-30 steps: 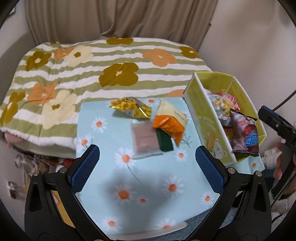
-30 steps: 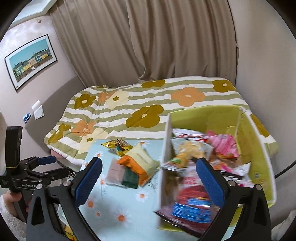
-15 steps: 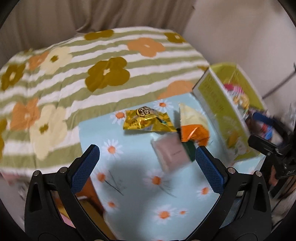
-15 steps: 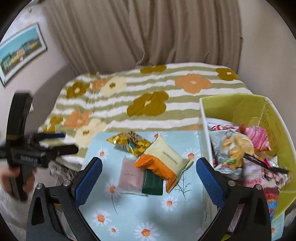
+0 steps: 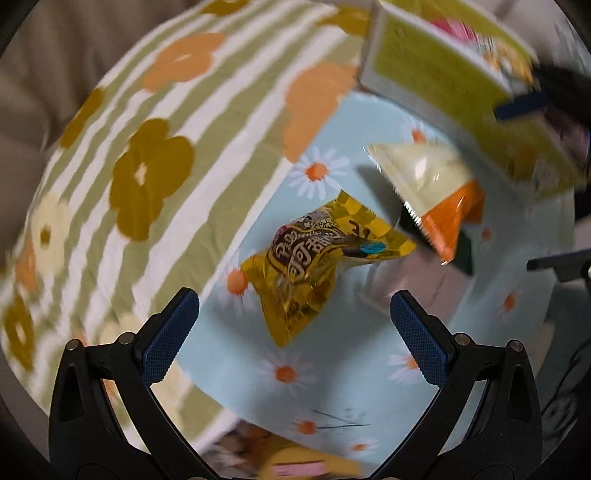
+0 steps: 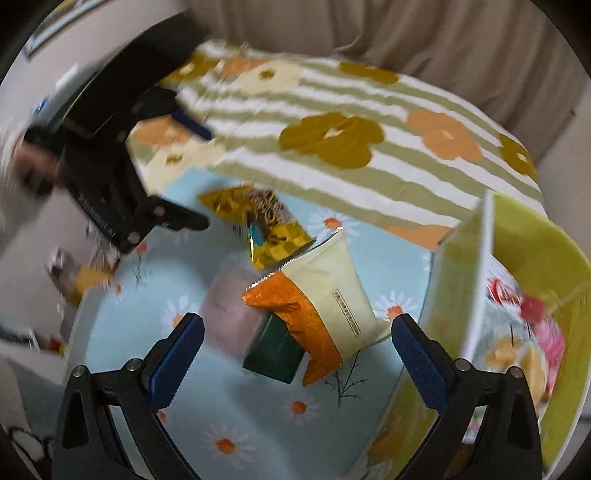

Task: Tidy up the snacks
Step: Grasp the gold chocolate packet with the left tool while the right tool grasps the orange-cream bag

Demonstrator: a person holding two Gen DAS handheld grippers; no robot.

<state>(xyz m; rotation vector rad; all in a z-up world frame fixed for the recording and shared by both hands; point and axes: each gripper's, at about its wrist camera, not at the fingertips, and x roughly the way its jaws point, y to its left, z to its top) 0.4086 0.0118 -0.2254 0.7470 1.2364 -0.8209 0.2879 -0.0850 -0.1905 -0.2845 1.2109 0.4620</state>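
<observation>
Four snacks lie on the light blue daisy tablecloth [image 5: 332, 373]: a gold packet [image 5: 317, 254], a cream and orange packet [image 5: 436, 184], a pink packet [image 6: 231, 306] and a dark green packet [image 6: 275, 350] partly under the orange one. My left gripper [image 5: 295, 332] is open just short of the gold packet, its fingers either side of the packet's near end. My right gripper [image 6: 295, 345] is open above the green and orange packets. The lime green box [image 6: 532, 251] holds several snack bags at the right.
A striped flower-print bed cover [image 6: 332, 110] lies beyond the table, with beige curtains [image 6: 443, 33] behind. In the right wrist view the left gripper [image 6: 184, 173] and a hand [image 6: 29, 162] show at the upper left. Clutter sits below the table's left edge.
Both grippers have moved in and down toward the loose snacks. The left now frames the gold packet; the right has swung left from the box to the orange and green packets.
</observation>
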